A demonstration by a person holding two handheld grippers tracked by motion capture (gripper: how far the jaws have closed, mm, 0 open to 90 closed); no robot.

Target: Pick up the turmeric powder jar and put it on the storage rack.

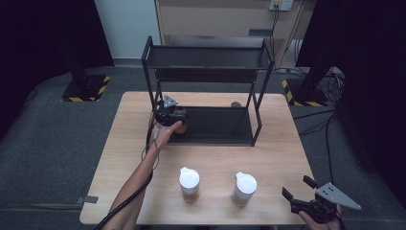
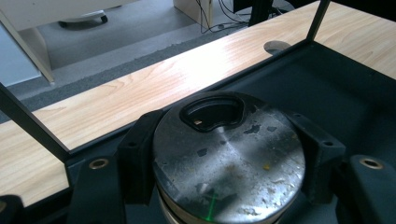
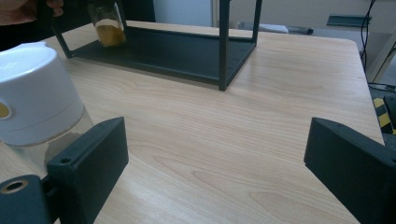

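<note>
placement is the step, we judge: our left gripper grasps a spice jar at the rack's bottom shelf, right gripper released, so next comes gentle lowering, then letting go.
</note>
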